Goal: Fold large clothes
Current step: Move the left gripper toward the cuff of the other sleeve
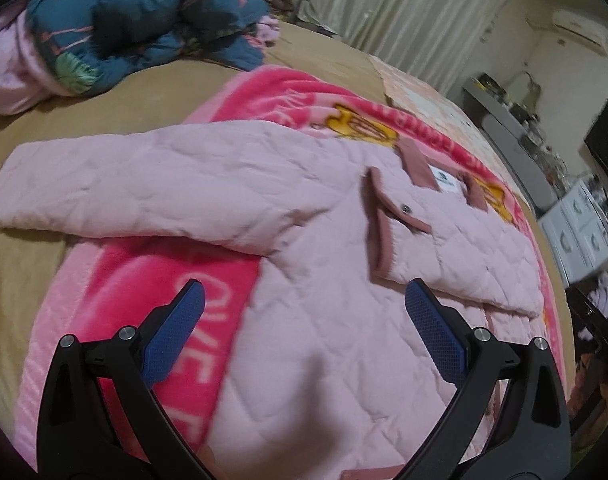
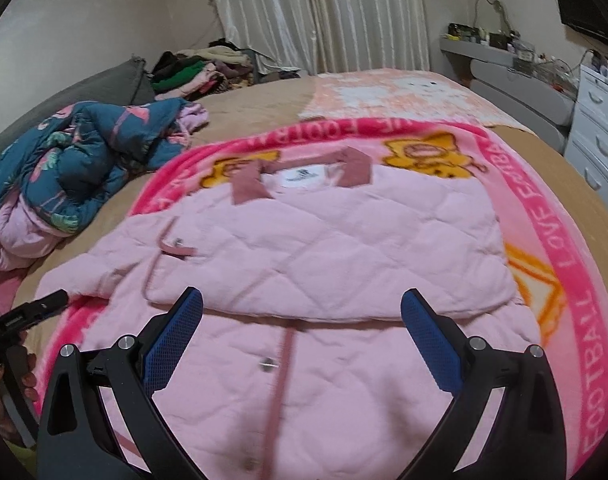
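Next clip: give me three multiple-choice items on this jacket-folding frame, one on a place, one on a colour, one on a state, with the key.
1. Where does the pink quilted jacket lie?
A. on the pink football blanket
B. on the white drawers
C. on the floor

2. What colour is the jacket's collar?
A. green
B. dusty rose
C. black

3. How do the left gripper and the right gripper stand?
A. both shut on the jacket
B. one open, one shut
C. both open, holding nothing

Key: 1 A, the blanket's border frames the jacket; 2 B, darker pink trim beside the white label; 3 C, blue pads spread wide above the fabric.
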`<move>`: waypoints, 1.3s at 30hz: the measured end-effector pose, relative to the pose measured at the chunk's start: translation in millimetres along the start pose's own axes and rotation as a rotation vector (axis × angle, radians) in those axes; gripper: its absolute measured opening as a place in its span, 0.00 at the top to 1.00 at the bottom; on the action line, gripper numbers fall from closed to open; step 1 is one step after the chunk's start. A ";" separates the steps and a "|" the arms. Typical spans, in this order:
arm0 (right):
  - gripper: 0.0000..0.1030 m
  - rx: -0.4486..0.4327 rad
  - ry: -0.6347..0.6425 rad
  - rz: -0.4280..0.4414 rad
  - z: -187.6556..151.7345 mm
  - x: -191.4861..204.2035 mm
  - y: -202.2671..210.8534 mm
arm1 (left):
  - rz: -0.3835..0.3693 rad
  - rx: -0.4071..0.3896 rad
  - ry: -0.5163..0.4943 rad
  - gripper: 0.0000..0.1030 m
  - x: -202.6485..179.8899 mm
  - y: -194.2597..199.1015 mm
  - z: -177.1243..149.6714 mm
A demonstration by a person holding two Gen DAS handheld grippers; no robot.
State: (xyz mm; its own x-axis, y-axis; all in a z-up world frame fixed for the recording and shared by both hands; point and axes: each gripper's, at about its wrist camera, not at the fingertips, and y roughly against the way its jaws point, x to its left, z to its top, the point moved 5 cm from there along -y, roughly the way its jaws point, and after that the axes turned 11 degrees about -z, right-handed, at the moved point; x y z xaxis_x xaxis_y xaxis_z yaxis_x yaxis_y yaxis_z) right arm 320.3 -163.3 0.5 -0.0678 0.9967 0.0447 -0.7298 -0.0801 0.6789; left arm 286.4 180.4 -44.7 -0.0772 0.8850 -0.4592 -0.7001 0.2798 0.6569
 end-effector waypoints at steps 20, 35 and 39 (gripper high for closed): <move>0.04 -0.037 0.133 0.101 25.0 132.3 9.5 | 0.126 -0.161 0.060 0.09 68.7 55.1 32.9; 0.04 -0.043 0.220 0.188 21.0 217.5 3.3 | 0.211 -0.171 0.169 0.09 141.0 55.6 33.5; 0.04 -0.035 0.227 0.217 18.5 237.8 -0.5 | 0.216 -0.185 0.188 0.09 151.2 60.9 35.9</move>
State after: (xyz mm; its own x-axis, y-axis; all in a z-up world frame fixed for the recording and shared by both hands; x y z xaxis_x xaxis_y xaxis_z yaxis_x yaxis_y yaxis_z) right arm 317.1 74.0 24.4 -0.3718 0.9281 0.0185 -0.7045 -0.2951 0.6455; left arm 257.6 344.6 -52.7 -0.3556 0.8274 -0.4347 -0.7689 0.0054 0.6393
